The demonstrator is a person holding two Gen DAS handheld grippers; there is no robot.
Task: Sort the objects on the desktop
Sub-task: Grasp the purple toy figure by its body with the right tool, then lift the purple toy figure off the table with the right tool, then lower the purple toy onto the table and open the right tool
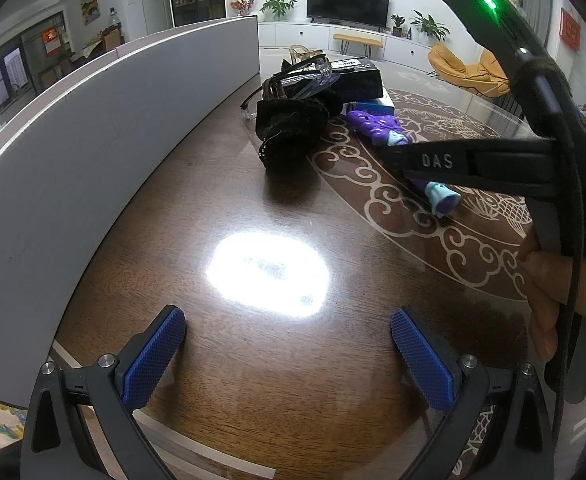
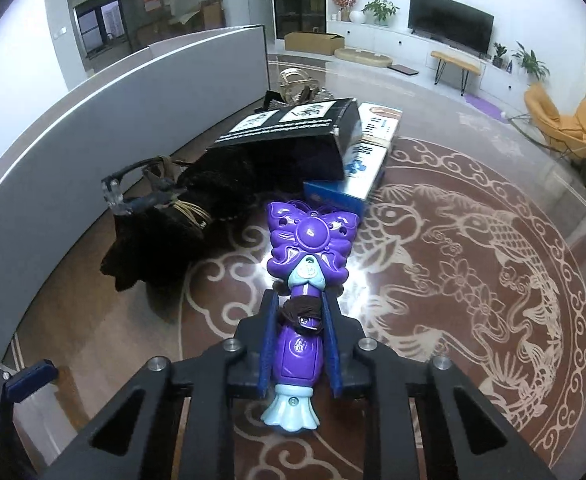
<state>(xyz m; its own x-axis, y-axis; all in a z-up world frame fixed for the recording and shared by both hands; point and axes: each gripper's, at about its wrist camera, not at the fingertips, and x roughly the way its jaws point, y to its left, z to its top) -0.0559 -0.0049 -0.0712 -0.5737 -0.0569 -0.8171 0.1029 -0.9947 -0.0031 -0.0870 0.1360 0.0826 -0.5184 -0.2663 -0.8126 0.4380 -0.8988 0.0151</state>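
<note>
Right wrist view alone shows the right claw pinching the purple butterfly toy; left claw spread.

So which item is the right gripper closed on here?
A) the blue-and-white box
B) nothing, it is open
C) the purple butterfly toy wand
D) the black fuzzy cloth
C: the right gripper is shut on the handle of the purple butterfly toy wand, with both pads against it.

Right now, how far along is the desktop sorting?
Nothing looks sorted yet. In hand: the right hand-held gripper is shut on the purple butterfly toy. The left hand-held gripper is open and empty. Left: the black fuzzy item, glasses, black box and blue box, still piled together.
</note>
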